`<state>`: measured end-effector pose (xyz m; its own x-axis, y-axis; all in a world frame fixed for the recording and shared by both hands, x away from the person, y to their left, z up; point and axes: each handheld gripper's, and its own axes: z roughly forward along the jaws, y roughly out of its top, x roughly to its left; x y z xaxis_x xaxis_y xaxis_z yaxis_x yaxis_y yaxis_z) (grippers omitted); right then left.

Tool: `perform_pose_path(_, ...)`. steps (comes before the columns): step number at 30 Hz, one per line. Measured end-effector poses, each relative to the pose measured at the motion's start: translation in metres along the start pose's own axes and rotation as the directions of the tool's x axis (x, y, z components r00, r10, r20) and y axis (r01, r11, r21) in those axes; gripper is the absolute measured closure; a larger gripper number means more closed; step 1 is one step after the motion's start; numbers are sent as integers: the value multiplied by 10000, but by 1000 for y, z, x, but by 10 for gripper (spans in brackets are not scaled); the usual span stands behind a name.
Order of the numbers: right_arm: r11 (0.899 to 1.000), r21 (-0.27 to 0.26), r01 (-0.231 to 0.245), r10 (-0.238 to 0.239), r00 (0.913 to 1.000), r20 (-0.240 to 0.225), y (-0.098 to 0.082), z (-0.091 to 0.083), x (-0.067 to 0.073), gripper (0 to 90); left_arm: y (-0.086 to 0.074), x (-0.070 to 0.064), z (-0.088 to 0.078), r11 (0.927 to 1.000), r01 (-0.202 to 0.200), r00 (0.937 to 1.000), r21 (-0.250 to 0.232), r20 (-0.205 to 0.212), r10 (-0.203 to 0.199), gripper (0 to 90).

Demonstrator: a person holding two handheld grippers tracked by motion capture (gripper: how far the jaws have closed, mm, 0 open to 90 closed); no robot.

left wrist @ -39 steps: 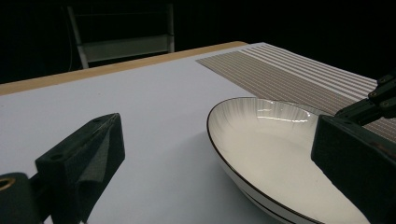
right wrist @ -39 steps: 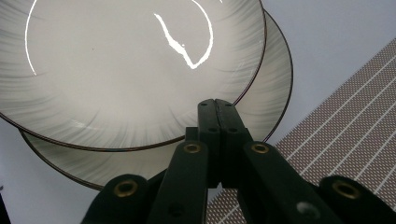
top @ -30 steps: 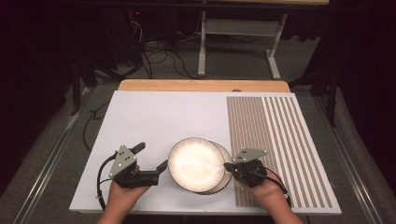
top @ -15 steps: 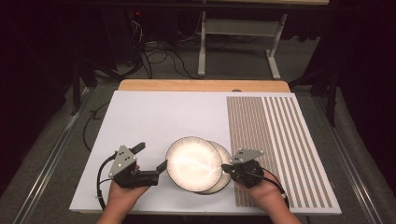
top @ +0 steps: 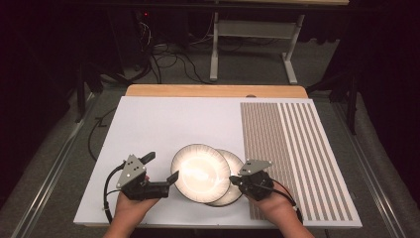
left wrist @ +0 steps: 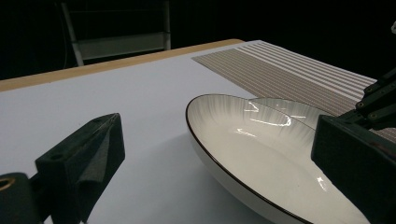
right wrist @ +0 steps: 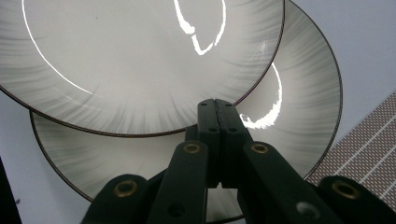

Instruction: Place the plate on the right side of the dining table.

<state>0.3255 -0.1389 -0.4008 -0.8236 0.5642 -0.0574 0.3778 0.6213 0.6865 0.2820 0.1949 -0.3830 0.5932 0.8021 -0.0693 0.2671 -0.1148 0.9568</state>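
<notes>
Two glossy white plates with thin dark rims and faint grey radial streaks lie overlapping near the front edge of the bench. The upper plate (top: 199,171) sits tilted, its right part resting on the lower plate (top: 233,171), which lies flat, offset to the right.

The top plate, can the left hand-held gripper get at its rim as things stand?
Probably yes. The left hand-held gripper stands open right beside the top plate, one jaw already over its near rim, and only bare white board lies around it.
</notes>
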Motion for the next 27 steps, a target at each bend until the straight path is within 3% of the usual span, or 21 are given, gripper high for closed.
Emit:
perform_pose_path(7,10000,2,17,-17,10000,-57,2,2,3,900,-1,-1,3,9996,142,9998,232,166,-146,33)
perform_pose_path(13,9999,-15,100,-100,9999,-57,2,3,3,900,-4,-3,10,9967,277,9989,768,365,-306,33)
perform_pose_path(19,9998,50,177,-177,9998,-27,2,2,4,900,-9,-6,19,9880,658,9958,1396,534,-739,33)
perform_pose_path(27,9999,52,127,-127,9999,7,2,2,4,900,-12,-7,26,9793,837,9934,1843,624,-966,31)
